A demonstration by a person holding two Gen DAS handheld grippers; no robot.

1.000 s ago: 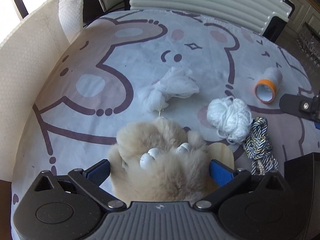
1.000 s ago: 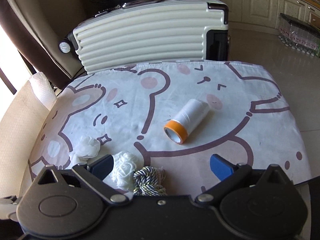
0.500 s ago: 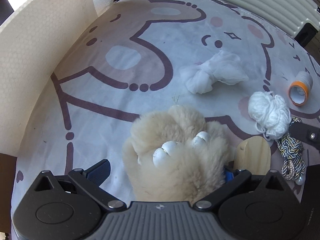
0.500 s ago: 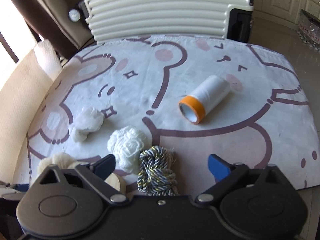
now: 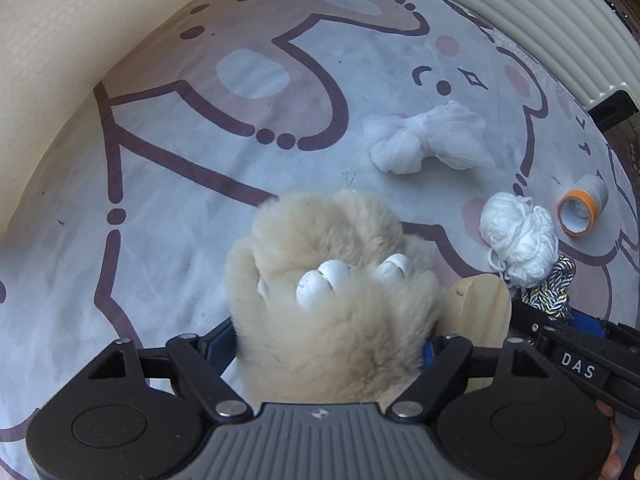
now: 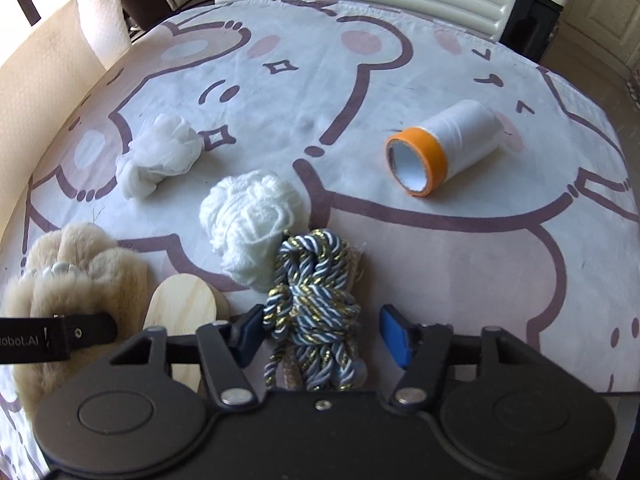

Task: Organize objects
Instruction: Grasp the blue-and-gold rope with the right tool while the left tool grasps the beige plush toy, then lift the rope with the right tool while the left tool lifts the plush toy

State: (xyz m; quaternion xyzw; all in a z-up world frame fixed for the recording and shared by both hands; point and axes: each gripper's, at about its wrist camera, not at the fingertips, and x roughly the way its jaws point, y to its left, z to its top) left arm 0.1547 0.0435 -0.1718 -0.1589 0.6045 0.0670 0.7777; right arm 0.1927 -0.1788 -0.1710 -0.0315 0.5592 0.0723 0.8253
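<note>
Between closing right gripper (image 6: 320,330): cord bundle (image 6: 314,300).

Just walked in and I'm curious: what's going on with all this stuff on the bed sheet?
A person is sorting small items with a handheld claw in each hand. The left claw is closing around a fluffy beige plush piece; the right claw is closing over a blue-and-gold twisted cord, its right pad not yet touching. White yarn, a gauze bundle and a thread spool lie untouched.
</note>
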